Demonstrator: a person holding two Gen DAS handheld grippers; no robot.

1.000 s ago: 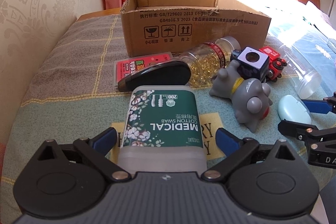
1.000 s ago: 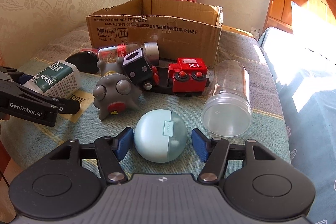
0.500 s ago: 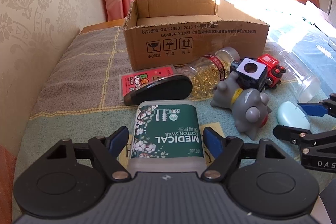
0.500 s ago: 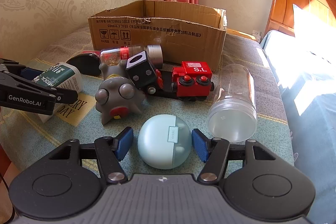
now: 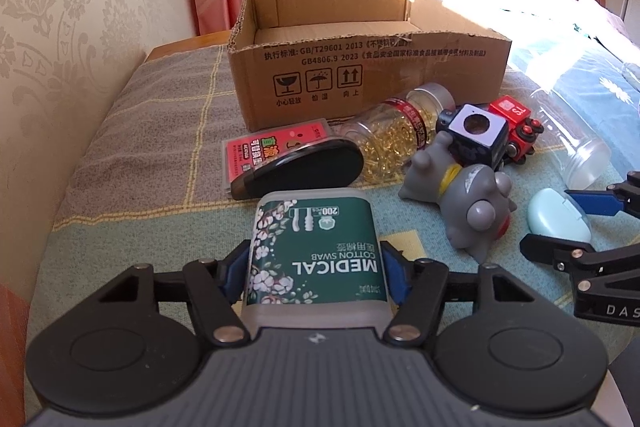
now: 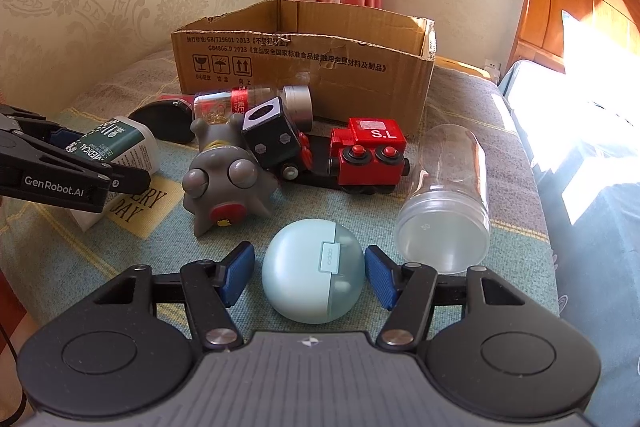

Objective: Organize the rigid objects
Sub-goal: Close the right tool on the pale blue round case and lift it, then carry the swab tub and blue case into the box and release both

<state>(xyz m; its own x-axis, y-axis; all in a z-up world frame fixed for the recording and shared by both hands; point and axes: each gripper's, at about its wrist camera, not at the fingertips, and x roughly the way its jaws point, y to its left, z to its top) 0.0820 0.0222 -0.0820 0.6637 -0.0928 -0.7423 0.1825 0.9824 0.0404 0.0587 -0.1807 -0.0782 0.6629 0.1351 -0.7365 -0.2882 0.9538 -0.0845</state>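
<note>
On a patchwork-quilted bed (image 5: 132, 131) in a sunlit, wallpapered bedroom, the left gripper (image 5: 314, 273) pinches a white, green-labelled plastic cotton-swab box (image 5: 316, 247) while the right gripper (image 6: 306, 275) straddles a round pale-blue earbud case (image 6: 314, 269), blue pads spread just clear of it. The open brown cardboard box (image 5: 368, 75) behind looks empty, so sorting appears barely begun, with toys and bottles lying before it.

A brown cardboard box (image 5: 368, 75) is sitting at the back of the bed (image 5: 132, 147). Just in front of it, a clear pill bottle (image 5: 396, 135), a red toy train (image 6: 366, 155) and a grey rubber toy (image 6: 228, 187) are lying close together. A clear plastic jar (image 6: 448, 203) is lying to their right.
</note>
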